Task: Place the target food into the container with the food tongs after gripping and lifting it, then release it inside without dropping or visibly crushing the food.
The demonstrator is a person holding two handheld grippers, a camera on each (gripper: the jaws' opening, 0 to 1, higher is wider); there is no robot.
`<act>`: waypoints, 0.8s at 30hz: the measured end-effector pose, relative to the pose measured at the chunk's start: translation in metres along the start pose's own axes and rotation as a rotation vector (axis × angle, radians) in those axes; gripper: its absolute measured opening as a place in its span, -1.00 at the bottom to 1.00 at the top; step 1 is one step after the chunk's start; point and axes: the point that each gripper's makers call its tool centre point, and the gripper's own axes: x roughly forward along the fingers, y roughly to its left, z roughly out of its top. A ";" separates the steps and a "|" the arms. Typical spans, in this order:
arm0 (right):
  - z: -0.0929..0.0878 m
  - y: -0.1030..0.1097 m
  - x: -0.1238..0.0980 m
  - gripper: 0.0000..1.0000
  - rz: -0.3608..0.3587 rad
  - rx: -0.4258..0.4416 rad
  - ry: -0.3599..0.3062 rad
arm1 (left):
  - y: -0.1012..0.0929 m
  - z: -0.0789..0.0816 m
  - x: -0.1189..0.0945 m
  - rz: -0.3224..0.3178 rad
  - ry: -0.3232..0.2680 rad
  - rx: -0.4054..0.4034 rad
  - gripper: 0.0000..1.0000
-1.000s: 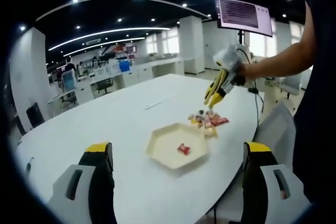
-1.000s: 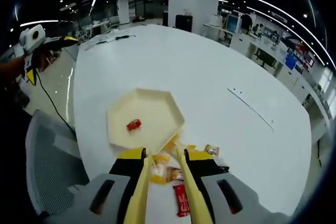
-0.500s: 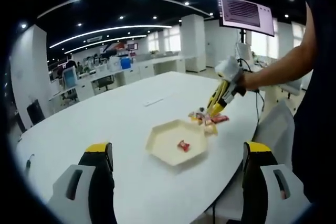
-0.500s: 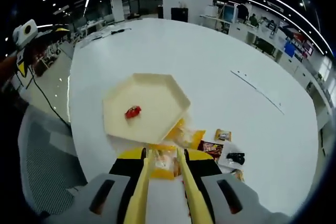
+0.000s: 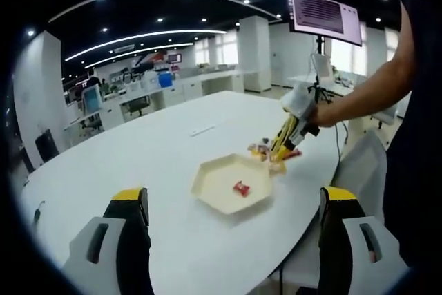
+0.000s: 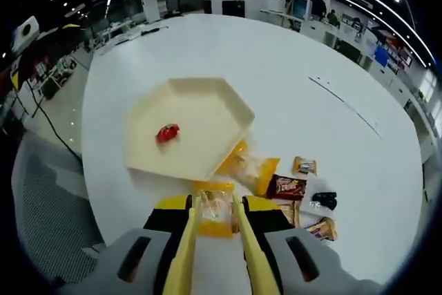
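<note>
A cream hexagonal tray (image 6: pixel 204 119) lies on the white table with one red-wrapped candy (image 6: pixel 167 132) in it. My right gripper (image 6: pixel 215 205) is shut on yellow food tongs (image 6: pixel 185 253). Their tips straddle a yellow-wrapped snack (image 6: pixel 215 217) just in front of the tray's near edge; whether they pinch it I cannot tell. In the left gripper view the tray (image 5: pixel 217 179) sits mid-table, and the right gripper (image 5: pixel 282 148) reaches down with the tongs into the snack pile (image 5: pixel 262 148). My left gripper (image 5: pixel 233 198) hangs open and empty, short of the tray.
Loose snacks lie right of the tray: a yellow packet (image 6: pixel 250 169), a dark brown one (image 6: pixel 285 186), a small one (image 6: pixel 304 166) and a black item (image 6: pixel 324 200). A grey chair (image 6: pixel 48 191) stands at the table's edge. A monitor (image 5: pixel 324 15) hangs overhead.
The right gripper has come down with the tongs from above the table to the snack pile. The yellow-wrapped snack now sits between the tong tips. The left gripper stays open.
</note>
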 end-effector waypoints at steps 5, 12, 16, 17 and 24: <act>-0.005 0.003 0.008 -0.44 0.008 0.020 0.020 | 0.001 -0.003 0.001 0.003 0.008 0.000 0.98; -0.005 0.002 0.013 -0.44 -0.004 0.029 0.022 | 0.006 -0.003 0.002 0.008 0.009 -0.003 0.98; -0.012 0.004 0.016 -0.44 -0.002 0.046 0.056 | 0.007 -0.003 0.002 0.010 0.008 -0.007 0.98; -0.012 0.004 0.017 -0.44 0.004 0.051 0.053 | 0.008 -0.004 0.001 0.012 0.009 -0.006 0.98; -0.015 0.011 0.027 -0.46 0.026 0.037 0.068 | 0.008 -0.005 0.003 0.010 0.017 -0.003 0.98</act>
